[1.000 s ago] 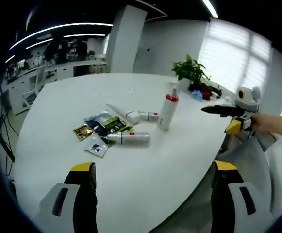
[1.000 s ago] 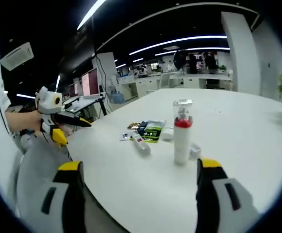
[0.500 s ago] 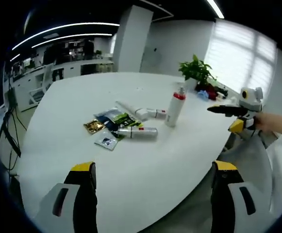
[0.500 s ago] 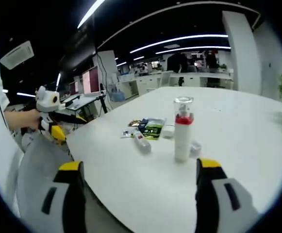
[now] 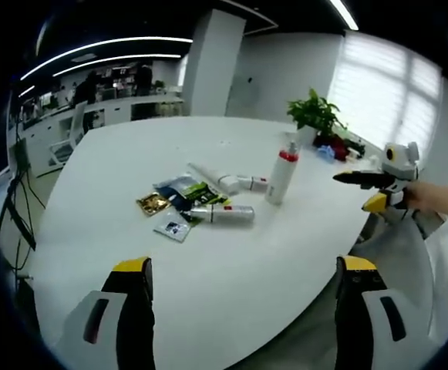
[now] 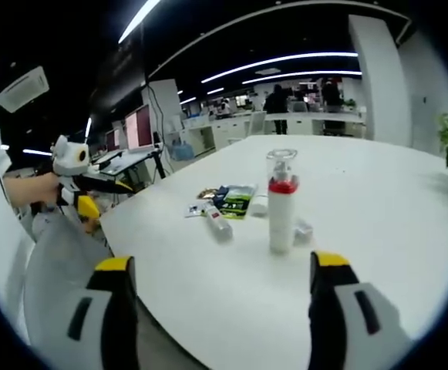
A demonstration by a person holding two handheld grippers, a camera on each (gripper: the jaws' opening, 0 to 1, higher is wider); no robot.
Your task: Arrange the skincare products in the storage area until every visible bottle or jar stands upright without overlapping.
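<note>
Both grippers are hovering off the near edge of the white table (image 5: 231,293), well apart from the products. The left gripper (image 5: 239,270) is showing its jaws spread wide with nothing between them; the right gripper (image 6: 217,266) is likewise standing wide and empty. The products are sitting in a cluster toward the table's middle: a white pump bottle (image 5: 281,177) with a red collar and clear cap is standing upright, while a silver bottle (image 5: 222,214) is lying on its side just in front of a white tube (image 5: 214,178) and a small white bottle (image 5: 255,183), both also lying flat. Flat sachets (image 5: 179,197) are lying beside and partly under the silver bottle. Judgement: the lying bottles are looking light, rigid and smooth, so they are likely to roll or slip under a glancing pinch; gripping across the body near mid-length, then tipping up onto the base, seems safest. The tube is probably soft and will deform, so a hold near its cap end suits better. The pump bottle is tall and narrow, likely easy to topple, so the jaws should be passing clear of it.
</note>
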